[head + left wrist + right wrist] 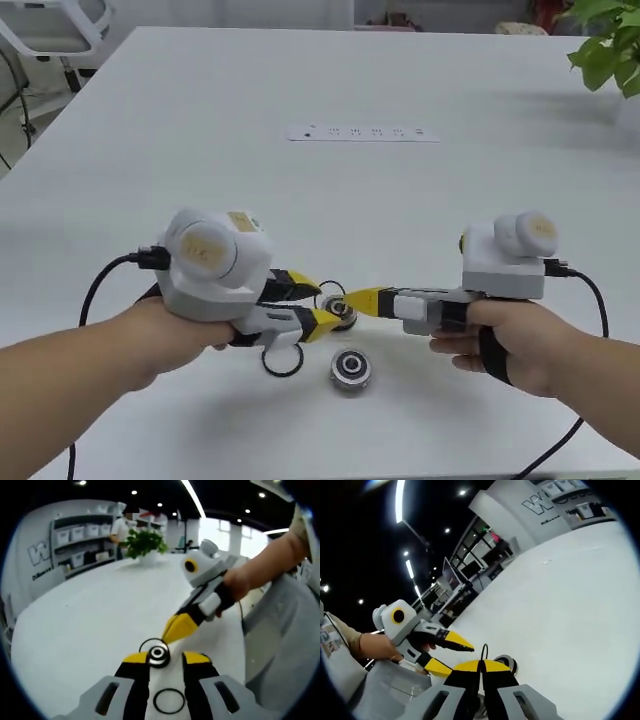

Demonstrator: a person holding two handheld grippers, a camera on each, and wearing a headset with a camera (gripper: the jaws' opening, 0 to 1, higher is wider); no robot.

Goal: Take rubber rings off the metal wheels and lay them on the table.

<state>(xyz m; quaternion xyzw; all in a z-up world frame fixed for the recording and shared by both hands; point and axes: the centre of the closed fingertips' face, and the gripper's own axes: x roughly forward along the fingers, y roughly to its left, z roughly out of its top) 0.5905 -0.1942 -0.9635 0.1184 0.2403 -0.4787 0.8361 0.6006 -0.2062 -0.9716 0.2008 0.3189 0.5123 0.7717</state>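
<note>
A small metal wheel (342, 313) lies on the white table (300, 180) between both grippers. My left gripper (318, 303) has its jaws spread, and the wheel (158, 655) sits against one yellow tip. From the right, my right gripper (352, 300) is shut on a thin black rubber ring (150, 639) that stands partly off that wheel. In the right gripper view the ring (484, 652) rises from the shut tips (481, 666), with the wheel (506, 662) just behind. A second wheel (351, 368) and a loose ring (283, 360) lie nearer me.
A white power strip (362, 133) lies mid-table, farther out. A green plant (610, 45) stands at the far right corner, and a chair (60, 30) beyond the far left edge. Black cables trail from both grippers. Shelves and a person (122, 527) are in the background.
</note>
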